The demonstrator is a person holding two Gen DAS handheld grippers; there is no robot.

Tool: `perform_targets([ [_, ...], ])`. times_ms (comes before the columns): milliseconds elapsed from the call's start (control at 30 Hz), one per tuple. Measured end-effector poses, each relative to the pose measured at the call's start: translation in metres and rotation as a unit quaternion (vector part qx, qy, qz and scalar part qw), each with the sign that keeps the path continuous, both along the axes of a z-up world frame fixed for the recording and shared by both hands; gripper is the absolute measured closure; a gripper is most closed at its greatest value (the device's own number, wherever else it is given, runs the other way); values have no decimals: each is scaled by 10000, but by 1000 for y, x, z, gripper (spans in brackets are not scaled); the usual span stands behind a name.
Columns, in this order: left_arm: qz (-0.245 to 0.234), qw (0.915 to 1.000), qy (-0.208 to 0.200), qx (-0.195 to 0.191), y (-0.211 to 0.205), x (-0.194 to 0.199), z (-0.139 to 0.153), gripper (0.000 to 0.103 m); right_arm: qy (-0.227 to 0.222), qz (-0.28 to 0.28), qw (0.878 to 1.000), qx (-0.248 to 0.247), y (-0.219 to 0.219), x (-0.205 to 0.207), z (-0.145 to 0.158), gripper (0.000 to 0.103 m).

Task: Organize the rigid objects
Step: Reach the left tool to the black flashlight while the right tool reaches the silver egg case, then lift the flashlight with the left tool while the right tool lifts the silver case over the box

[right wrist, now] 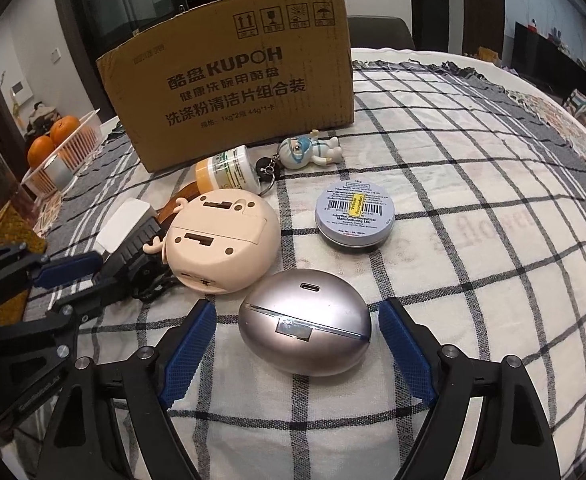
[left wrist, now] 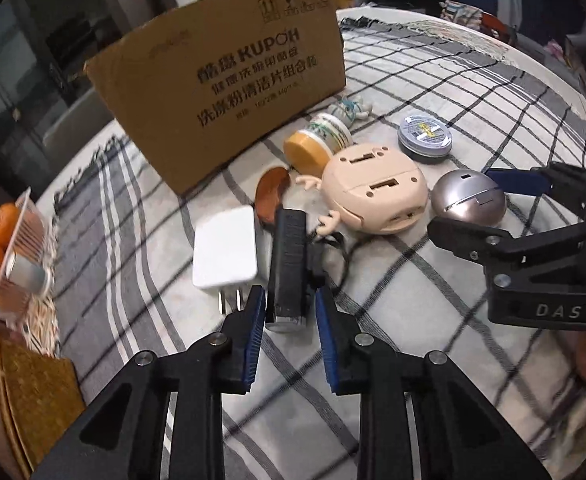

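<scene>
Checked grey-and-white cloth (right wrist: 433, 184) covers the table, with a brown cardboard box (right wrist: 229, 92) standing at upper centre of both views and a basket of oranges (right wrist: 59, 148) at the left edge. In the left wrist view, the left gripper (left wrist: 289, 312) sits at lower centre, its blue pads pressed against the sides of a black rectangular device (left wrist: 289, 264) that lies on the cloth just beside a white charger (left wrist: 227, 256). In the right wrist view, the right gripper (right wrist: 297, 344) is spread wide around a silver egg-shaped case (right wrist: 305, 330) at lower centre, the pads standing clear of it on both sides. Above and left of the case lies a beige round toy (right wrist: 221, 240), underside up. A round tin (right wrist: 353, 216) rests to the right of the toy, apart from it. Near the box foot lie a yellow-capped bottle (right wrist: 225, 172) on its side and a small astronaut keychain figure (right wrist: 309, 152).
</scene>
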State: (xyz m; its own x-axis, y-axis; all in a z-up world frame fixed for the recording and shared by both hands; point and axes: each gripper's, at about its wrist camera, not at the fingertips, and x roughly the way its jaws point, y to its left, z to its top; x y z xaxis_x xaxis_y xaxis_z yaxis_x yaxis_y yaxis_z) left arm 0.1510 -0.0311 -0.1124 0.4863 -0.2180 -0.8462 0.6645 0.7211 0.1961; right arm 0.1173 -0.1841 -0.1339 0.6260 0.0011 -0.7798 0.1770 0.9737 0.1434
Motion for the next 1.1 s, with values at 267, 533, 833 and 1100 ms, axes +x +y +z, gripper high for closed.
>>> perform_targets([
  [267,226,9994,221,-140,-2,15,-17,79,56,6,10000,-3,-1,5,-4,27],
  [533,598,9971,-16,-475,-1,12,-19,79,-30,54,9999,-96,-1,6,-3,37],
  [833,1092,9894,-312,-907,5,-6,-13,79,-115,224,9993,-259,-1,1,2,37],
  [1100,1447,9820,-509,-1101,6,-19,-7,79,-280,367,9985,-307,-1,-5,10,37],
])
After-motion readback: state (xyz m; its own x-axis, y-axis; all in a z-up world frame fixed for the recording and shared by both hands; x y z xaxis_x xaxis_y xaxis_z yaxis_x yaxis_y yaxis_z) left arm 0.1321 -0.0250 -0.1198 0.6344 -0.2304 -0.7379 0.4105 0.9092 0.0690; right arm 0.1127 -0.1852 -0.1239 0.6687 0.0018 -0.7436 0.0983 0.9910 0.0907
